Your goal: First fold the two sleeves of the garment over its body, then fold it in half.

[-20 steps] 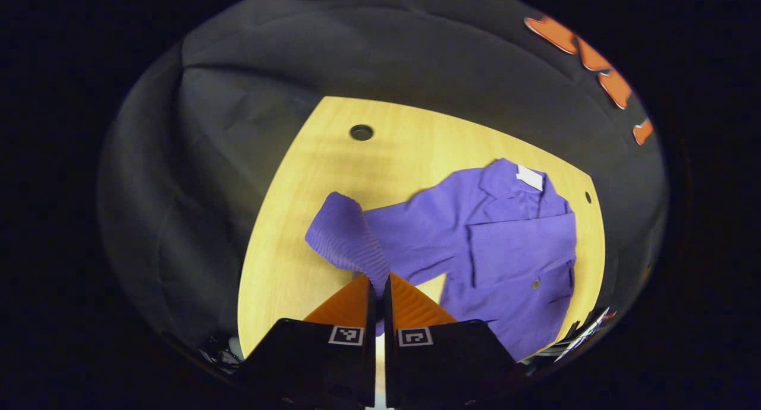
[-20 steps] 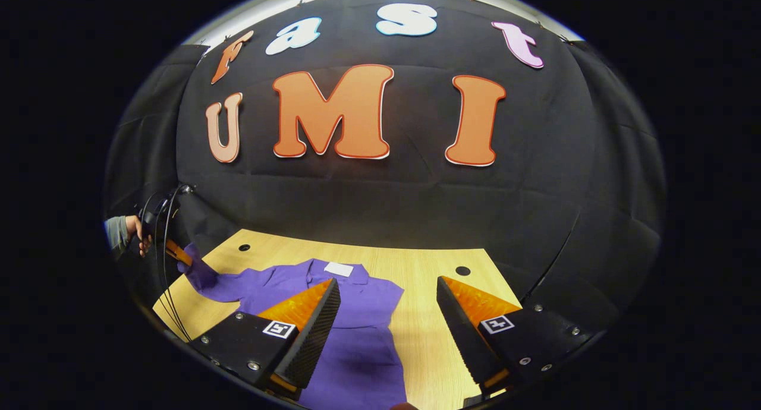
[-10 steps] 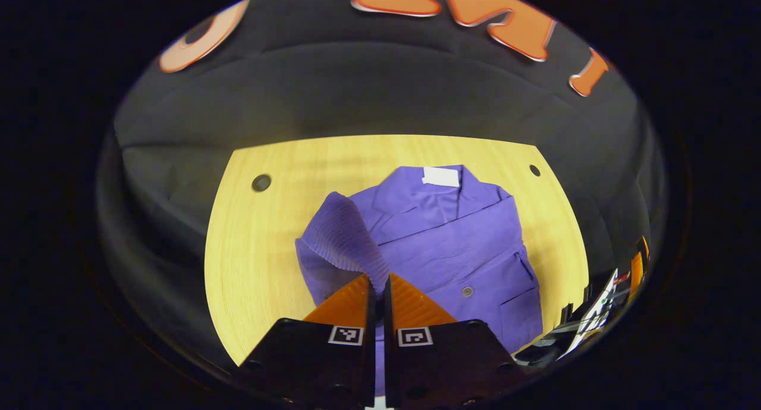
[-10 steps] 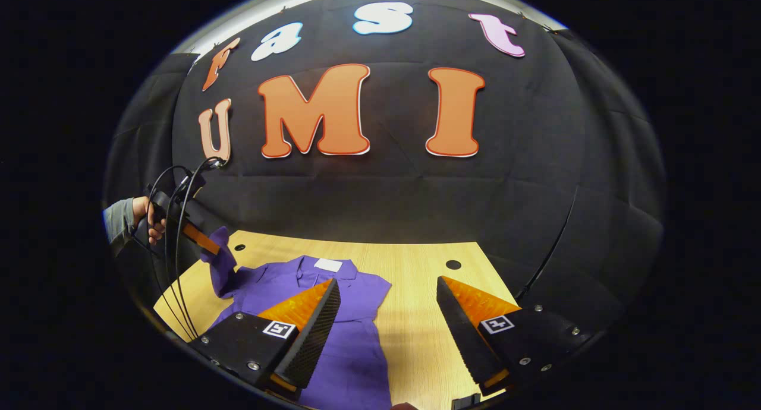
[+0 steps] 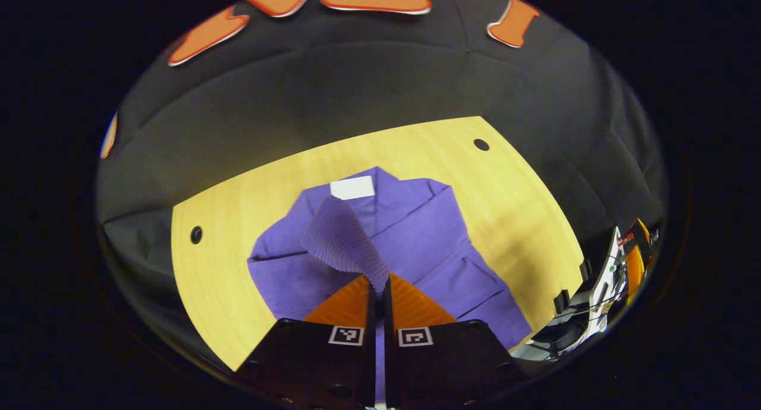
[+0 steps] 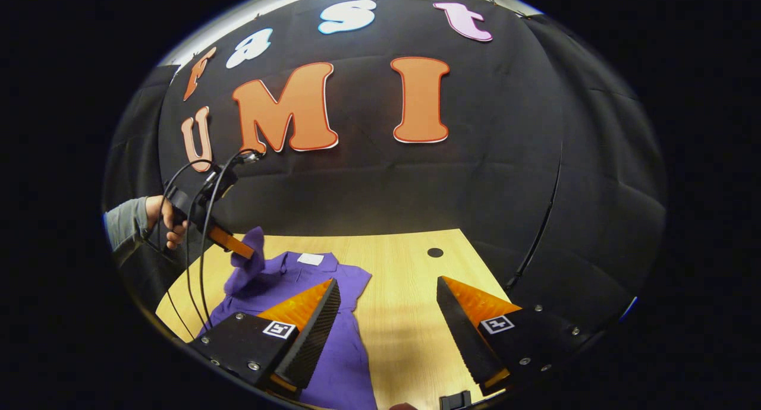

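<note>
my left gripper point(image 5: 378, 282) is clenched on the sleeve point(image 5: 342, 237) and has swung it in over the shirt point(image 5: 416, 243) — second sleeve fold nearly done. right gripper point(image 6: 386, 306) hangs released.

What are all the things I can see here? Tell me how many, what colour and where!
Garment: one, purple, lying on the table with its collar toward the booth wall.
Sleeve: one, purple, ribbed, lifted over the garment's body.
Tag: one, white, at the garment's collar.
Table: one, light wood, under the garment.
Holes: two, dark, near the table's far corners.
Cables: a few, black, hanging from the left gripper.
Hand: one, with a grey sleeve, holding the left gripper.
Left gripper: one, shut on the sleeve.
Right gripper: one, open, above the table's near side.
</note>
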A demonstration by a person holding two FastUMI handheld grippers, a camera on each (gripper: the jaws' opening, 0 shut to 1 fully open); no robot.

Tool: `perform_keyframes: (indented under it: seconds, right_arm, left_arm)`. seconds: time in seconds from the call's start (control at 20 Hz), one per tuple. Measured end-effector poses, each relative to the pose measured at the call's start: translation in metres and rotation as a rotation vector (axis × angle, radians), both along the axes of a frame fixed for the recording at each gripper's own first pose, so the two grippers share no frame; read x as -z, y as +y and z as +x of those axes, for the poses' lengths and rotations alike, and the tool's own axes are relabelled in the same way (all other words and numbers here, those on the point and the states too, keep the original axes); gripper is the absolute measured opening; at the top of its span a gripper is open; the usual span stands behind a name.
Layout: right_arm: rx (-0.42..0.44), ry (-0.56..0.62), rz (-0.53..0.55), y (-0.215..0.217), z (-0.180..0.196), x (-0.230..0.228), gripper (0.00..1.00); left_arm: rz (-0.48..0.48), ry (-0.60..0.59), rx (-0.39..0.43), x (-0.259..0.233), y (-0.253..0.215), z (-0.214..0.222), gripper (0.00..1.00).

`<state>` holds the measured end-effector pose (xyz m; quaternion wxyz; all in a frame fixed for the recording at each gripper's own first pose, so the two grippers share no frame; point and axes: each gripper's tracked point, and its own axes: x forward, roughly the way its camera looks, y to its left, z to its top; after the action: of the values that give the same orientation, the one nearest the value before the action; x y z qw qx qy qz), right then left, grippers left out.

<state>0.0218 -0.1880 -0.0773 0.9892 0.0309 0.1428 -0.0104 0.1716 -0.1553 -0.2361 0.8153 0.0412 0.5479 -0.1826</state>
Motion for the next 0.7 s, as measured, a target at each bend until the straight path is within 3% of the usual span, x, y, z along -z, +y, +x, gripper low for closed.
perform_keyframes:
  seconds: [0.2, 0.45, 0.6, 0.7]
  right_arm:
    - [0.010, 0.011, 0.004, -0.011, -0.002, 0.001, 0.97]
    - [0.023, 0.031, -0.011, -0.021, -0.006, 0.007, 0.97]
    - [0.029, 0.036, -0.013, -0.024, -0.007, 0.008, 0.97]
    - [0.025, 0.036, -0.013, -0.023, -0.007, 0.007, 0.97]
  left_arm:
    - [0.026, -0.014, 0.053, 0.027, -0.043, 0.010, 0.07]
    - [-0.006, -0.035, 0.055, 0.043, -0.084, 0.026, 0.12]
    - [-0.092, -0.049, 0.067, 0.031, -0.112, 0.023, 0.18]
    - [-0.143, -0.053, 0.076, 0.024, -0.124, 0.015, 0.30]
